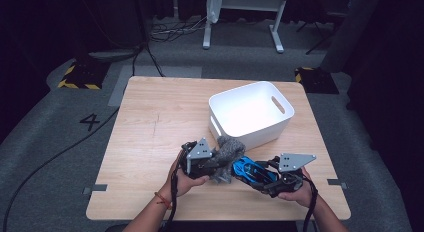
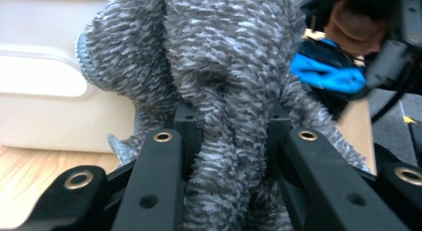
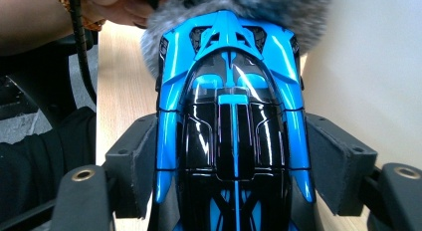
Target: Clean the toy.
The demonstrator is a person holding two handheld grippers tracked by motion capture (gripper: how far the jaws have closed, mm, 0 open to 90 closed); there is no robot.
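Left gripper (image 1: 216, 164) comes first, jaws squeezed tight on a fuzzy grey cloth (image 1: 227, 154) that hangs just off the worktop (image 1: 150, 127), right in front of the white bin (image 1: 250, 114). Next to it, nearly touching the cloth, the right gripper (image 1: 252, 176) has its jaws clamped on both sides of a blue and black toy car (image 1: 250, 171), nose toward the cloth.

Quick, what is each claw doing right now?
Left claw: closed on the grey fuzzy cloth.
Right claw: closed on the blue toy car.
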